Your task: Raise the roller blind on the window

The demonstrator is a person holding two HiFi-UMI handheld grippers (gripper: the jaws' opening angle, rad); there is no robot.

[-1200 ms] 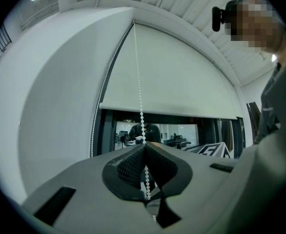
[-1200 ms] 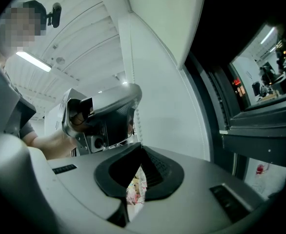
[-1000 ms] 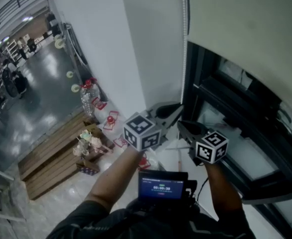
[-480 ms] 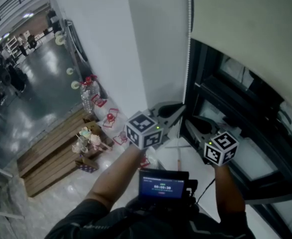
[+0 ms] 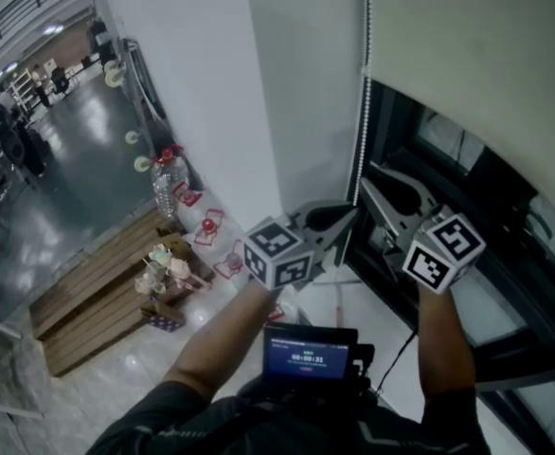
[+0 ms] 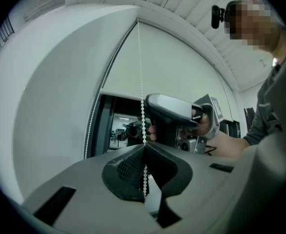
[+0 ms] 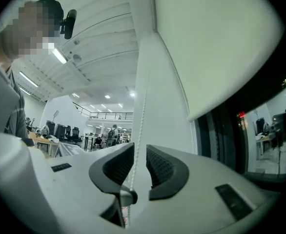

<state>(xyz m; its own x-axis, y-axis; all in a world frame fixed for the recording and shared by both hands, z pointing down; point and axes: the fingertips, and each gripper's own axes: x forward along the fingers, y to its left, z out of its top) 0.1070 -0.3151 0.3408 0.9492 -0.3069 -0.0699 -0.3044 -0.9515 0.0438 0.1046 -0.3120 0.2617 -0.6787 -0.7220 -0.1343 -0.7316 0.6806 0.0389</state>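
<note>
The cream roller blind [image 5: 476, 55] covers the top of the dark window, its lower edge slanting across the upper right. Its white bead chain [image 5: 361, 140] hangs down the blind's left side. My left gripper [image 5: 351, 218] is shut on the chain low down, and in the left gripper view the beads [image 6: 141, 82] run straight into the closed jaws of the left gripper [image 6: 144, 146]. My right gripper [image 5: 367, 183] is higher up the same chain. Its jaws have just been opening, and the chain [image 7: 142, 101] runs loose between the parted pads of the right gripper [image 7: 139, 150].
A white wall [image 5: 287, 112] stands left of the dark window frame [image 5: 420, 188], with a pale sill [image 5: 353, 301] beneath. Far below lie a water bottle [image 5: 167, 183] and wooden planks [image 5: 98, 301]. A small screen [image 5: 309, 354] sits at my chest.
The right gripper has let go of the chain, opened its jaws and risen well above the left gripper. The left gripper has stayed in place, still clamped on the chain.
</note>
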